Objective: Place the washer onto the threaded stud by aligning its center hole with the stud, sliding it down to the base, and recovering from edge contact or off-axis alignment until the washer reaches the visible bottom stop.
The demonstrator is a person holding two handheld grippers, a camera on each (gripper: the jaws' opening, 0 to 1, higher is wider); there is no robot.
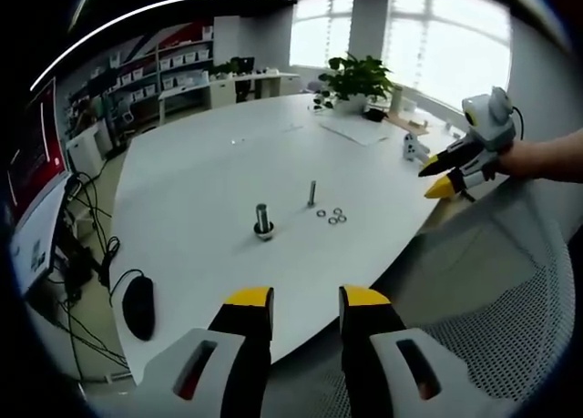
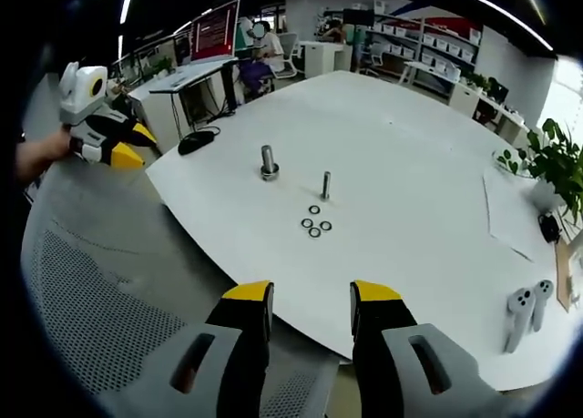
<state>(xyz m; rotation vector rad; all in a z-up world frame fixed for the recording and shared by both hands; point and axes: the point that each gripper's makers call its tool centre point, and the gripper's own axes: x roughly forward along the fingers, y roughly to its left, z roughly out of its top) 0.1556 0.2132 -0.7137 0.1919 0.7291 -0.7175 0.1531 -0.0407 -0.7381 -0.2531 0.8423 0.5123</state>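
The big white tabletop [image 1: 228, 163] curves along its near edge, and both tools hang off that edge, out over a grey mesh chair [image 2: 100, 309] rather than over the surface. Most of the top is bare, so there is wide open room all round the small parts near the near edge.

Beyond the far edge stand shelving [image 1: 173, 67] with bins, bright windows [image 1: 428, 35] and a potted plant [image 1: 355, 76]; a red-lit screen [image 2: 215, 31] sits at another desk in the right gripper view. A sheet of paper [image 1: 360, 131] lies by the plant, a black mouse [image 1: 138, 306] sits at one end of the near edge, and white controllers [image 2: 526, 313] lie toward the opposite end.

The left tool [image 1: 305, 309] has its yellow-tipped jaws apart, holding nothing. The right tool [image 2: 310, 300] is likewise spread and empty.

Near the middle of the near edge a thicker bolt [image 1: 263, 221] stands upright on its base. Just beside it rises the slim threaded stud [image 1: 311, 193], bare. The washers [image 1: 332, 216], four small rings, lie flat in a cluster close to the stud's foot, on the side toward the near edge.
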